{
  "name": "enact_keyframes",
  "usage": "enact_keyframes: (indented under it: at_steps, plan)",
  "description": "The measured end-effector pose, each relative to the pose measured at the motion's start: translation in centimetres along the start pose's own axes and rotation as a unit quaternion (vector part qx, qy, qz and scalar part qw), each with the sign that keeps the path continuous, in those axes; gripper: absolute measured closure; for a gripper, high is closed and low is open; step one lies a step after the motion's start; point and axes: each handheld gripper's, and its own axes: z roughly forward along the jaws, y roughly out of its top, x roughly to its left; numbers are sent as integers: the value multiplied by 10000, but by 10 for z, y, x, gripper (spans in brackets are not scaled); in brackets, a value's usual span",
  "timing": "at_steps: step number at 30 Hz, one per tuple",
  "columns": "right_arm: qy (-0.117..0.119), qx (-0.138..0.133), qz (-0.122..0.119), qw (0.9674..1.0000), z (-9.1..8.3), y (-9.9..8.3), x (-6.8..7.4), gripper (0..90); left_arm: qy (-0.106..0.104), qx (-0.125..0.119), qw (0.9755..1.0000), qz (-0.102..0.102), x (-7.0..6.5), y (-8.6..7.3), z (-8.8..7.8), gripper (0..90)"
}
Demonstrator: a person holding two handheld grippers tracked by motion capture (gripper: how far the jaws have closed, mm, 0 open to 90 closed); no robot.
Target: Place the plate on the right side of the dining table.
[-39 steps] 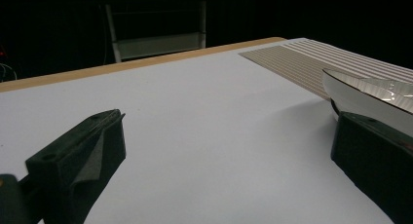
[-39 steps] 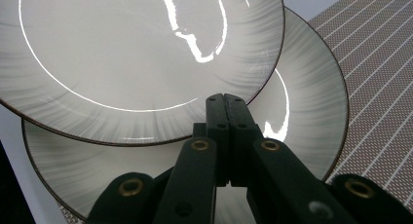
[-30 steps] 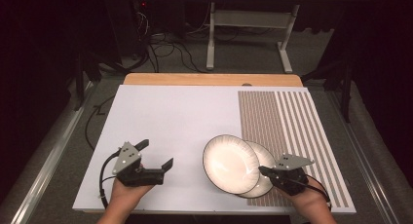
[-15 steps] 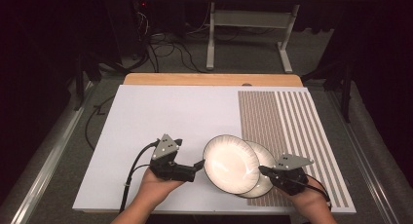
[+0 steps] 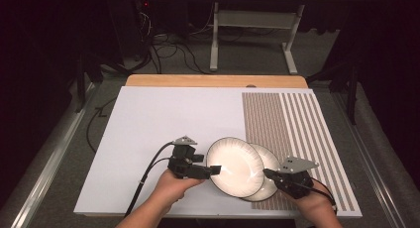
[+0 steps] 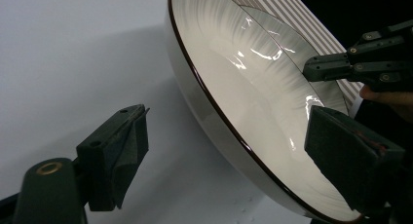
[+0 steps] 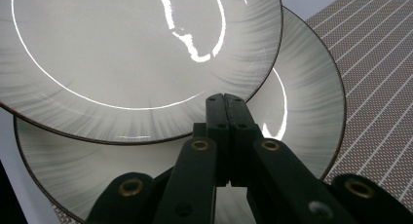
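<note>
Two white plates with dark rims overlap near the table's front edge. The upper plate [image 5: 233,163] [image 6: 253,73] [image 7: 122,53] is tilted, its right edge resting over the lower plate [image 5: 267,188] [image 7: 302,102], which lies flat. My left gripper [image 5: 212,169] [image 6: 234,124] is open and straddles the upper plate's left rim; its jaws have just been closing, and one pad [image 6: 122,146] still stands clear of the plate. My right gripper [image 5: 268,174] [image 7: 224,100] is shut with nothing between its jaws. Its tips sit at the upper plate's right edge, above the lower plate.
The white table top [image 5: 163,119] has free room to the left and behind the plates. A brown striped mat [image 5: 292,119] covers its right part, and a wooden strip [image 5: 213,81] runs along the far edge. The left gripper's cable [image 5: 143,181] trails toward the front.
My left gripper has moved right across the table to the upper plate's left rim and narrowed its jaws around it. The right gripper and both plates have stayed put.
</note>
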Motion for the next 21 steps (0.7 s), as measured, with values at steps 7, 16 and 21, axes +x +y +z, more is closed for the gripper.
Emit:
enact_keyframes:
  at_steps: [7,16,21]
  plan:
    - [-4,16,13,10000,0,0,1,900,-139,163,9993,-306,-1,0,8,330]
    - [-13,14,14,10000,0,0,1,900,-150,485,9973,-532,1,3,10,597]
    - [-25,7,-3,10000,-1,0,1,900,-149,548,9960,-695,2,5,11,622]
